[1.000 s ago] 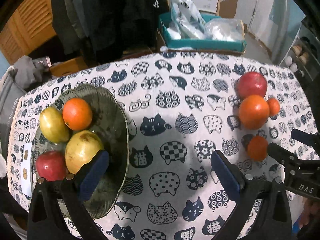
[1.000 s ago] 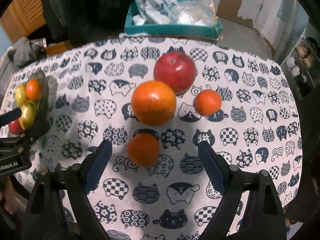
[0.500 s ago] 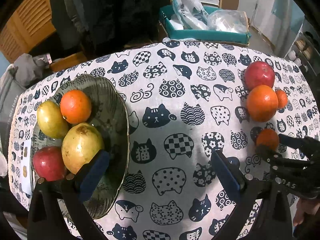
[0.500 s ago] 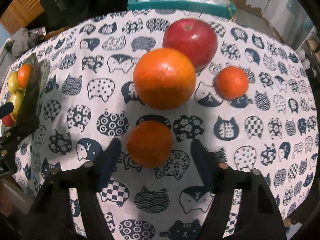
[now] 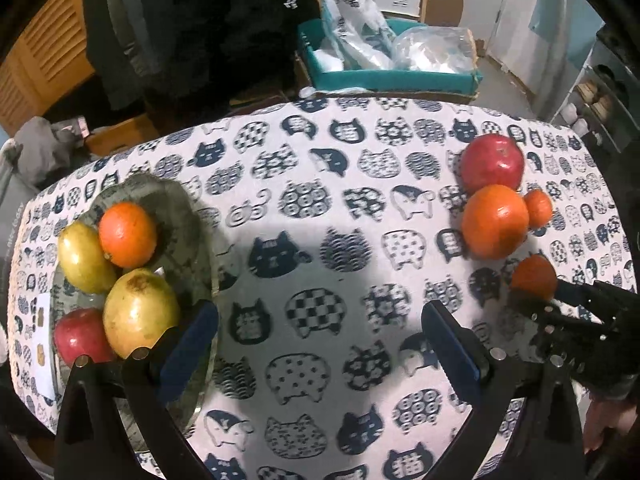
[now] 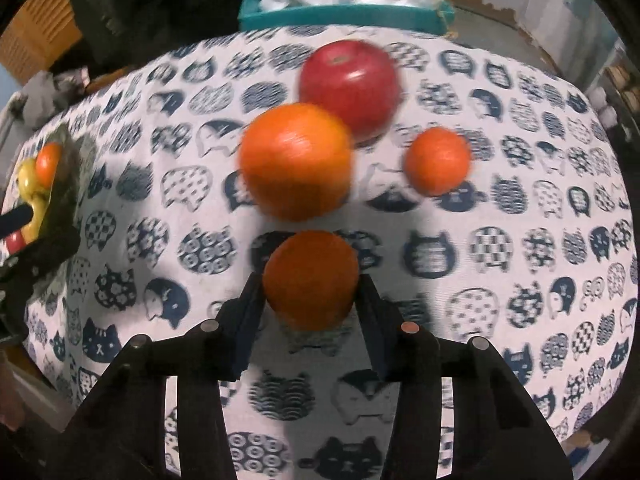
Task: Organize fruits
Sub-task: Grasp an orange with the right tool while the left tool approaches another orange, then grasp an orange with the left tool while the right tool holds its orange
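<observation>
A small orange (image 6: pixel 312 280) lies on the cat-print tablecloth (image 6: pixel 500 264). My right gripper (image 6: pixel 311 286) points steeply down at it, its jaws closing, with both pads pressed on the fruit's sides. Behind it sit a large orange (image 6: pixel 296 160), a red apple (image 6: pixel 350 84) and another small orange (image 6: pixel 438 160). In the left wrist view my left gripper (image 5: pixel 319 316) hangs open over bare cloth, its left finger beside a grey-green bowl (image 5: pixel 180 208). The bowl holds an orange (image 5: pixel 127 234), two yellow-green fruits (image 5: pixel 140 312) and a red apple (image 5: pixel 80 336).
A teal box (image 5: pixel 392 76) with plastic bags stands beyond the table's far edge. Dark clothes (image 5: pixel 192 28) hang behind the table. A person's hand (image 5: pixel 600 420) holds the right gripper at the lower right.
My right gripper has sunk toward the small orange and its wide-open jaws have come together on it. The left gripper has hardly moved and stays open.
</observation>
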Demonstrator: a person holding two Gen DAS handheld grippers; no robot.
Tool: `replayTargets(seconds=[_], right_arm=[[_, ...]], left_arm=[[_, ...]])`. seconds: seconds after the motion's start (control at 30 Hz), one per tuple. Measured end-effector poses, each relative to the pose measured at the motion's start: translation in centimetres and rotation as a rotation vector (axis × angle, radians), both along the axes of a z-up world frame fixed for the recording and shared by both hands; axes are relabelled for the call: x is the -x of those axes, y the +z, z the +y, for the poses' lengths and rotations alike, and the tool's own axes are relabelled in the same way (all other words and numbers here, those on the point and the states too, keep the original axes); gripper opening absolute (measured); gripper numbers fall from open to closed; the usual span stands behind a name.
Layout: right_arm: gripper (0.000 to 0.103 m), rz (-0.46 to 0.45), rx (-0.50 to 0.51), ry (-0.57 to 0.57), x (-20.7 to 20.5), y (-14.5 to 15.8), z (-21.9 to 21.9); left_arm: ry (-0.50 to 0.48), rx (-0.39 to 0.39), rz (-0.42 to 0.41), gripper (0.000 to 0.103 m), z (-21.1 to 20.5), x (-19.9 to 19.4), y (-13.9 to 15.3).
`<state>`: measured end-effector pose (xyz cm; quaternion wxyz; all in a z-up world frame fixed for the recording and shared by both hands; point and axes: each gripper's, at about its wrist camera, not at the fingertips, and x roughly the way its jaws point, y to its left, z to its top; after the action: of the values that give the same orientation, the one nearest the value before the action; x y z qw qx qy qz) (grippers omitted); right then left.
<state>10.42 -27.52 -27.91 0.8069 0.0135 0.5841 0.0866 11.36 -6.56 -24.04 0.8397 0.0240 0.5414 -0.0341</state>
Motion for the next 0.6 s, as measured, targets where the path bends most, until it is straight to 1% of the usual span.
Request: replayTargets(seconds=[0.23,0.37,0.6], right_arm=[[0.045,-0.052,0.023,-0.079,-0.8,1.7,-4.1],[0.045,-0.092,0.071,-0.095,-1.4,2.5,-5.8],[0.045,-0.109,0.08,-0.136,-2.6,2.5,-7.8]], left_arm=[[-0.046,0.038,0.006,0.103,-2.9,-1.3,0.0],[-0.068,0.07,0.014,0.103,-4.7,-2.2,-0.1],[-0.108,0.088,0.034,0.103,-8.0,-3.5,-0.7]])
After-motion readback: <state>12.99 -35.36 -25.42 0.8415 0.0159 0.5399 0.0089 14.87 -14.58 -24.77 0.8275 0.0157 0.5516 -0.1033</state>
